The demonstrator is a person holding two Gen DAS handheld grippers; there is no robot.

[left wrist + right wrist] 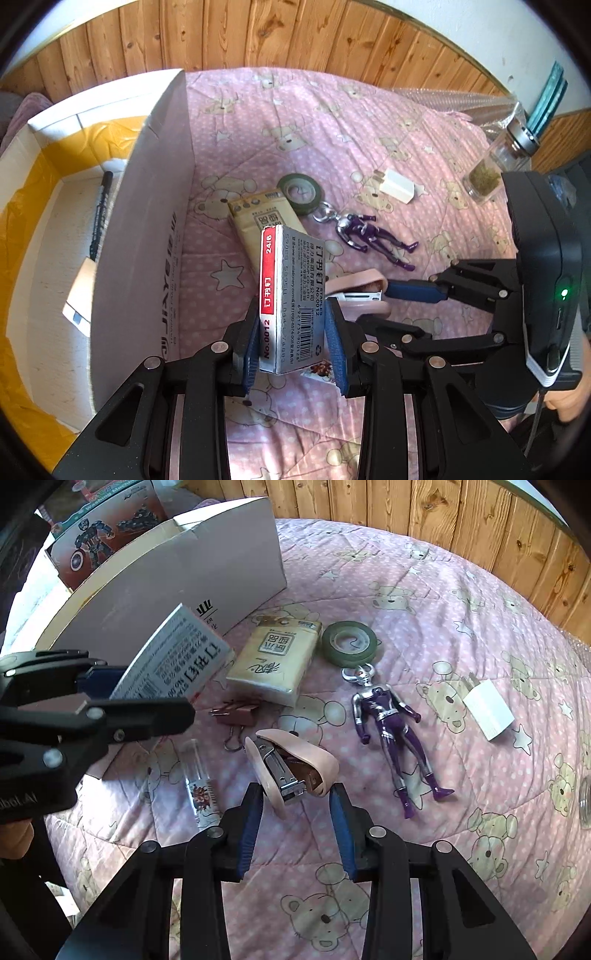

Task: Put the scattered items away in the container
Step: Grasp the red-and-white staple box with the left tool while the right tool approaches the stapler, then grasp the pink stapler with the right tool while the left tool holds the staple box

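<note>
**Staple box held, stapler next**

The left gripper (291,332) squeezes the staple box (291,295) beside the cardboard box (144,236). The right gripper (297,823) grips the pink stapler (291,768) on the bed. 1 pen (101,206) is inside already. Tissues (273,668), tape (349,642) and the toy figure (388,720) are left

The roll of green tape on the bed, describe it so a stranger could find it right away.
Start at the white cardboard box on the pink bear-print quilt. Beside it lies a tan tissue pack; the roll of green tape lies flat at that pack's far corner, the only ring-shaped thing there.
</note>
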